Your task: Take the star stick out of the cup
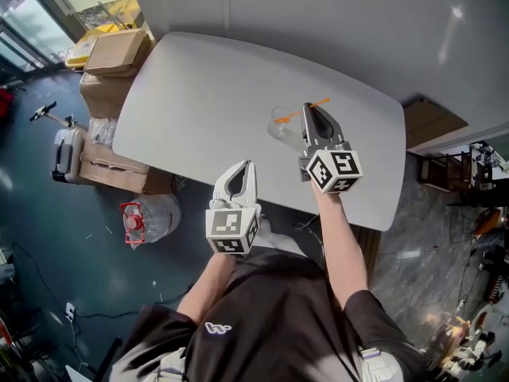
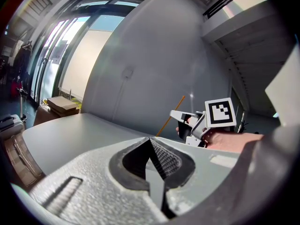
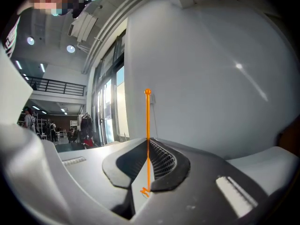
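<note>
Item: orange star stick [image 3: 147, 111], pinched between the closed jaws of the right gripper [image 1: 308, 110], which is holding it just above the clear cup [image 1: 280, 124] on the table [image 1: 183, 94].
Left gripper [image 1: 247, 165]: jaws together, gripping nothing.
Risk: the thin stick may be pivoting in the pinch, and its end could catch the rim and tip the cup.

Head view looks steeply down on the table [image 1: 199, 94]; left gripper view faces across it toward the right gripper [image 2: 173, 114]
</note>
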Motion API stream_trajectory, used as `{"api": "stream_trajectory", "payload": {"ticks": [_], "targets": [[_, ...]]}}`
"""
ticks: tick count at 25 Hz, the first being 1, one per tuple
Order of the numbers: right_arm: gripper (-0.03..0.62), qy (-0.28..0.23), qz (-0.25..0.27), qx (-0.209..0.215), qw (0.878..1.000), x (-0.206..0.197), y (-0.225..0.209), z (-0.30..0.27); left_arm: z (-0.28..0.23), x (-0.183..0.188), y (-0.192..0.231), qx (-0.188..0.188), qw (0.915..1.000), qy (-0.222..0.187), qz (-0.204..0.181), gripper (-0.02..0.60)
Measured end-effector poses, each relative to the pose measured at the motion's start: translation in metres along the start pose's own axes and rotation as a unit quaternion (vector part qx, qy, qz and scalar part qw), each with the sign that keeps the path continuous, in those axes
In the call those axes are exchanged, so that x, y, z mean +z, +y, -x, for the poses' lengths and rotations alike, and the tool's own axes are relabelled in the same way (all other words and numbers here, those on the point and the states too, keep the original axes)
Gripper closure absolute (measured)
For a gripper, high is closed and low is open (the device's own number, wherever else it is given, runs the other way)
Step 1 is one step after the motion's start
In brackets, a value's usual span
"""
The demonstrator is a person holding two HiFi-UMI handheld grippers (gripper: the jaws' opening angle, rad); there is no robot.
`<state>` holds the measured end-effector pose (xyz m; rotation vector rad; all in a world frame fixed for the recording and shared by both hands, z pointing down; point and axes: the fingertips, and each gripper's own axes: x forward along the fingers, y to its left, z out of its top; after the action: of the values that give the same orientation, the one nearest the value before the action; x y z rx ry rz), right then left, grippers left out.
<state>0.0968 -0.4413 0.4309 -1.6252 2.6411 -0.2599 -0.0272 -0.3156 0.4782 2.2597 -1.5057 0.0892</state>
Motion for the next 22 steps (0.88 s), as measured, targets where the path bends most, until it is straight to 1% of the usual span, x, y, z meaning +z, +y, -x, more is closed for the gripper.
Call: {"api": "stream_trajectory", "payload": {"ticks": [5,10,15,18,22], "targets": [[0.577,-0.031,-0.004,-0.004,1.0,0.021,0.003,0.025,-0.001,-0.001,-0.003,-0.005,1.0,0.002,-0.004,0.58],[0.577,-0.044,0.03,0.006,0.999,0.041,0.015,0.049,-0.001,0.0,-0.004,-0.009,0.9999,0.001,-0.008,0.58],[0.577,-0.032,0.041,0.018,0.998,0.042,0.018,0.073,-0.003,0.001,-0.009,-0.016,0.9998,-0.001,-0.013,0.58],[0.579,-0.017,0.033,0.025,0.999,0.039,0.017,0.084,-0.004,0.003,-0.014,-0.02,0.9997,-0.003,-0.014,0.58],[0.577,0.002,0.029,0.015,0.999,0.033,0.016,0.096,-0.005,0.004,-0.019,-0.026,0.9995,-0.004,-0.019,0.58]]}}
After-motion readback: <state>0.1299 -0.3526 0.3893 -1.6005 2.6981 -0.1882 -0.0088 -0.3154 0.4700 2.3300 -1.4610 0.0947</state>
